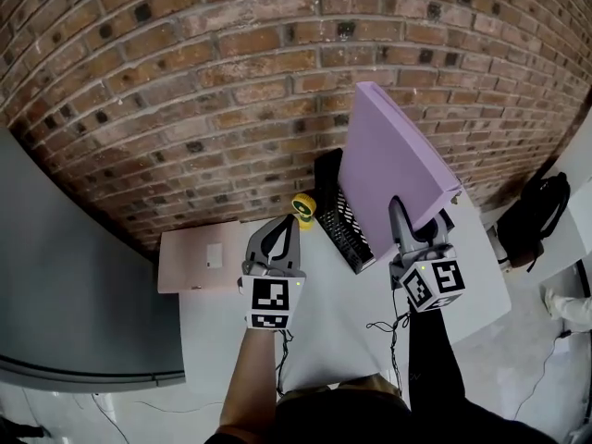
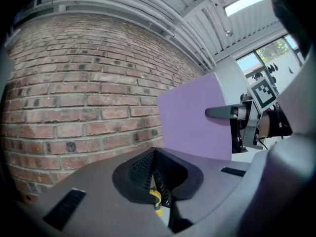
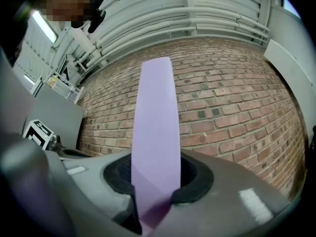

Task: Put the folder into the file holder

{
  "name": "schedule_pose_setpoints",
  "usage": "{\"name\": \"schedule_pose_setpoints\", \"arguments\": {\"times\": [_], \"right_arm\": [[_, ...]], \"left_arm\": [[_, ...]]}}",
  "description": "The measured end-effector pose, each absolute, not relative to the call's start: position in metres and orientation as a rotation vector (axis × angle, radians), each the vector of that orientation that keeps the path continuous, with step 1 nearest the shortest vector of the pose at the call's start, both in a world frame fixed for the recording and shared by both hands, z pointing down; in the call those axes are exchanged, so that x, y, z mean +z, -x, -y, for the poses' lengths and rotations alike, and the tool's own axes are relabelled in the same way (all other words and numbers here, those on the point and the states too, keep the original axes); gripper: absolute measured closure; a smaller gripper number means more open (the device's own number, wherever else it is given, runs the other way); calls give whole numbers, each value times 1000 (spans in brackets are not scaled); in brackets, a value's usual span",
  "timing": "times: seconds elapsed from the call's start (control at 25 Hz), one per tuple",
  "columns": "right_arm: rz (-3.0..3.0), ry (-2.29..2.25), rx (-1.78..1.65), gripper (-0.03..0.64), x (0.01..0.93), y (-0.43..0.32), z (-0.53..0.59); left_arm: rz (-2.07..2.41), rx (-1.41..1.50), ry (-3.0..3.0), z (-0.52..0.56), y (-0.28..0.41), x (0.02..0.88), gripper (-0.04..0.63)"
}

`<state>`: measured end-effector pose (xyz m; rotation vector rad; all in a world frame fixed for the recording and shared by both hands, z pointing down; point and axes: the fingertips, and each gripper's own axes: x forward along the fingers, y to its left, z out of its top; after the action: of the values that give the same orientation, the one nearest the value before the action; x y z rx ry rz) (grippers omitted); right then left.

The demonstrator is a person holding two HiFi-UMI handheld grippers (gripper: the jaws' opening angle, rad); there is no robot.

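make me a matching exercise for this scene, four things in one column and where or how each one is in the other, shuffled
Things:
1 purple folder
2 file holder
3 pink folder
4 left gripper

States:
A lying flat on the table
B shut, nothing held
C raised, clamped in the right gripper
D black, standing by the brick wall

Pairs: 1-C, 2-D, 3-A, 4-B

A folder (image 1: 393,160) stands between the right gripper's (image 1: 400,218) jaws. The file holder (image 1: 344,215) sits on the table (image 1: 324,331) ahead, to that gripper's left. A tape roll (image 1: 303,205) lies just ahead of the left gripper (image 1: 277,239), a flat board (image 1: 199,259) to its left, and a brick wall (image 1: 185,81) beyond.
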<state>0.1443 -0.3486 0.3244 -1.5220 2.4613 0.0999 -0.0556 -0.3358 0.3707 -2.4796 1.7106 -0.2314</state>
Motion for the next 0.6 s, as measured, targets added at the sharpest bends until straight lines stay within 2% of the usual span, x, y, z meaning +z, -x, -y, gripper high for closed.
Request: {"name": "schedule_pose_setpoints", "arguments": {"times": [0.6], "right_arm": [[-2506,1448,77,482,348,-129,413]], "left_arm": [[-1848,-322,2359,361,63,381,586]]}}
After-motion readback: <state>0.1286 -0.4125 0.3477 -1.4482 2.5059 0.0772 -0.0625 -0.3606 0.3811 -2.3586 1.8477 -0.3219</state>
